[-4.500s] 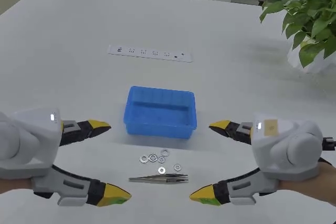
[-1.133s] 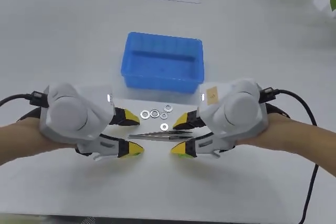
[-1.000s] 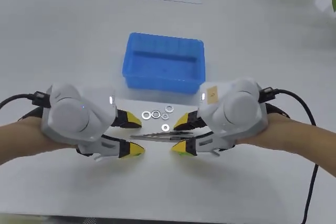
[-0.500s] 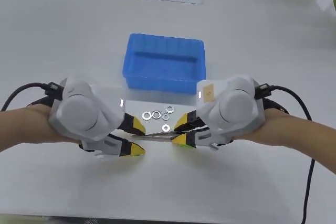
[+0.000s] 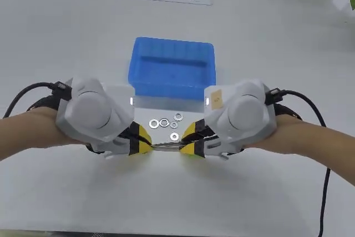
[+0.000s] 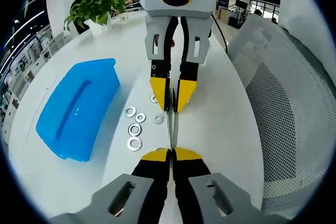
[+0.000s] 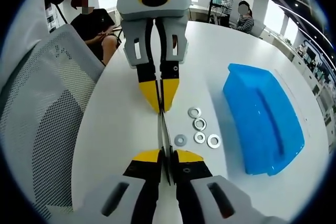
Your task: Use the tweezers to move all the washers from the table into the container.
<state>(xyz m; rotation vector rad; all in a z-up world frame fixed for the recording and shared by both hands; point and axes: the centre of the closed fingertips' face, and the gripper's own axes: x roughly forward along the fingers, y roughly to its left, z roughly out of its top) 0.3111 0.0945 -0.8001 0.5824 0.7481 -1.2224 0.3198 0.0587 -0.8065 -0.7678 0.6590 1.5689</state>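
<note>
Pick-up of the tool is, as we judge it, the step in hand: every washer we can see lies on the table, so the moving has not begun. At the left of the head view, the left forearm [image 5: 28, 131] reaches in low and roughly level with the white table [image 5: 166, 203]. It carries the left gripper [image 5: 142, 140], whose yellow-tipped jaws point right and are pressed together on one end of the tweezers [image 5: 165, 146]. The tweezers lie along the table, running left to right between the two grippers. Just beyond their middle, apart from them, sits a small cluster of washers [image 5: 165, 122]. Behind the cluster stands the blue container [image 5: 172, 73]. To the right, the right gripper [image 5: 188, 140] mirrors the left, with its jaws pointing left and pinched on the other end of the tweezers. The right forearm [image 5: 310, 140] comes in level from that side. Each gripper view looks along its own closed jaws, down the tweezers, to the opposite gripper. The next move, we think, calls for lifting the tweezers clear of the table. One gripper then needs to hold them so that a squeeze closes their tips, and aim those tips at a washer.
</note>
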